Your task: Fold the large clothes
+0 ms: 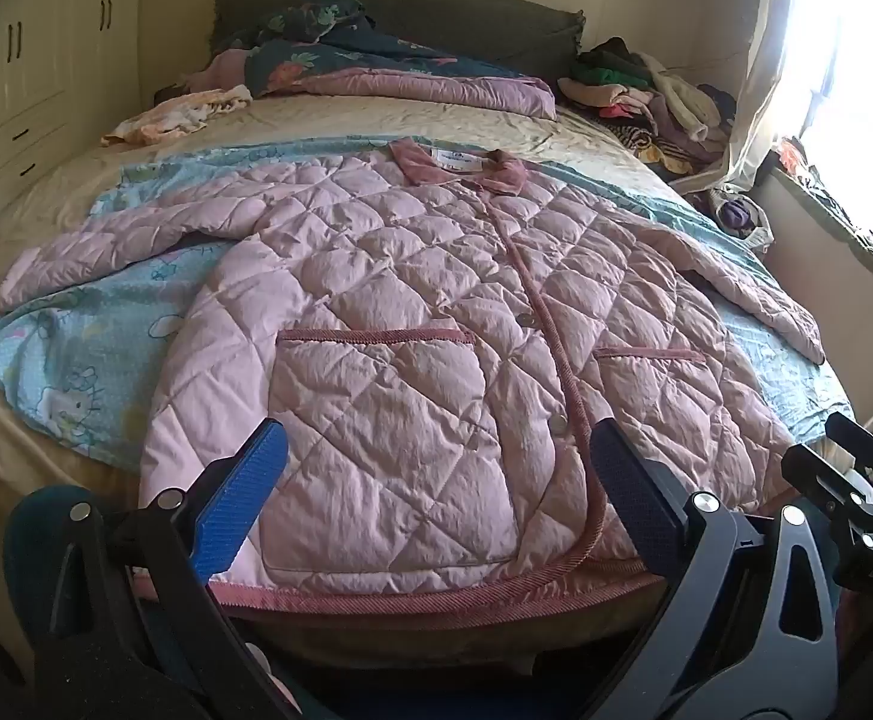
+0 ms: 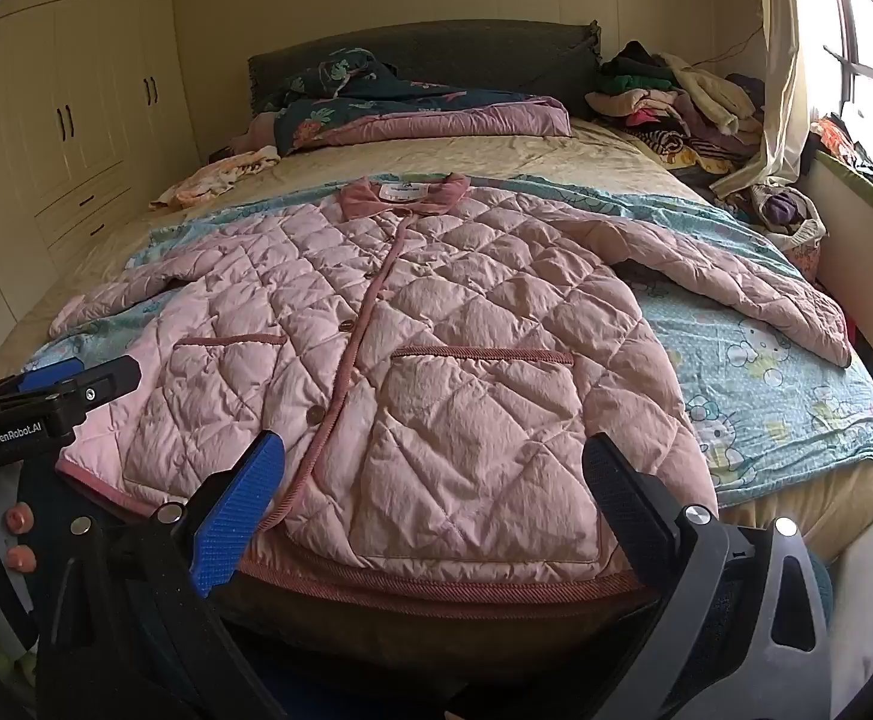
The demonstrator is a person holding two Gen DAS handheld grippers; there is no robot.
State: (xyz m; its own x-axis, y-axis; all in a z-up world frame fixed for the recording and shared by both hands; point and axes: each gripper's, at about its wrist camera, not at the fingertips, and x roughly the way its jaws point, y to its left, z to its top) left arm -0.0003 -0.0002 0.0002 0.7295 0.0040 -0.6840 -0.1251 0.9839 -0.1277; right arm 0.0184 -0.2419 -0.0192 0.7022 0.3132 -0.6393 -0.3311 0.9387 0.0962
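Both claws, left [image 1: 436, 480] and right [image 2: 436, 486], wide open, empty, above quilted jacket [image 1: 412, 312] (clothes pile [image 1: 646, 90] beyond).

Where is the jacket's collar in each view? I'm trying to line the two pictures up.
Left wrist view: the collar sits upper centre, slightly right, at the far end of the pink jacket.
Right wrist view: the collar sits upper centre, slightly left.
Shared landmark: the dark headboard behind it, in both views.

one quilted pink jacket [image 1: 412, 312], two patch pockets [image 2: 484, 456], two hand-held grippers [image 1: 436, 492]
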